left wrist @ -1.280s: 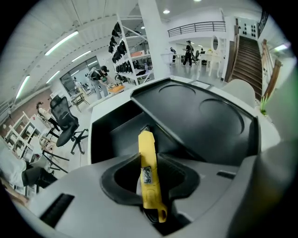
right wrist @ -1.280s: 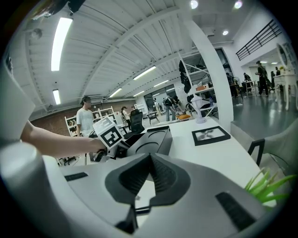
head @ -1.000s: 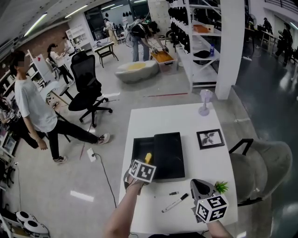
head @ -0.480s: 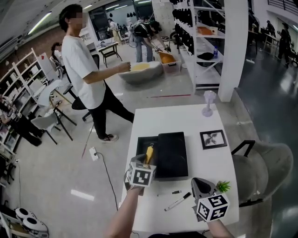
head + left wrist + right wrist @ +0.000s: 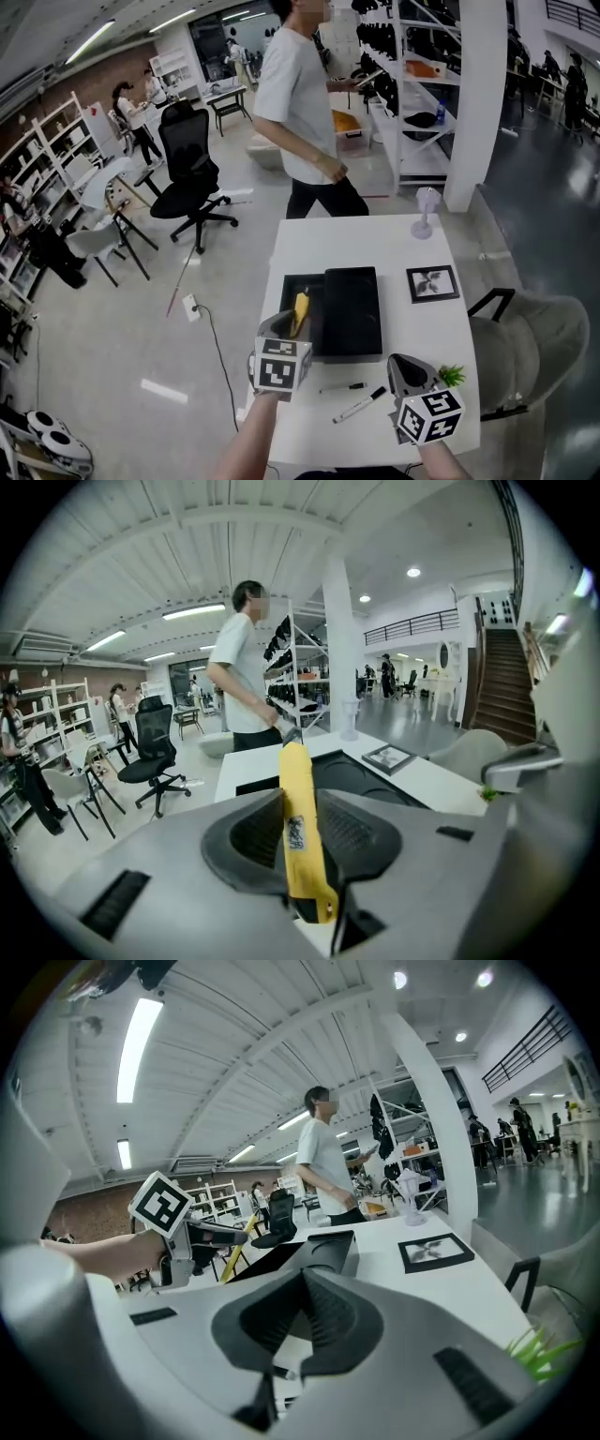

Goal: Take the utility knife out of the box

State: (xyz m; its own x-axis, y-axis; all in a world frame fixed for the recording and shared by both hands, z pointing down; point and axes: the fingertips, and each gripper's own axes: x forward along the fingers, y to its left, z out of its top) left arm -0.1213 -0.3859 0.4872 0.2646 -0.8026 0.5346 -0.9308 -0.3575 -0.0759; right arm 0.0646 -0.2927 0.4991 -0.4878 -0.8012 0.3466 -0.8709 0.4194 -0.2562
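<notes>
Over the open left part of the black box, on the white table, the utility knife is held in the air by the left gripper. Its two jaws are clamped on the sides of the handle, and the knife runs forward between them, tip away from the hand. The knife is slim and bright yellow, with a grey tip at the far end and a dark butt at the near end. A small pale label with dark print sits on the handle's upper face; the print is too small to read. The box's black lid lies across the right part of the box. The right gripper hangs over the table's near right area, apart from the box, jaws pressed together with nothing between them. Each gripper's cube carries black-and-white square markers; no words show on them. Two marker pens lie on the table between the grippers
</notes>
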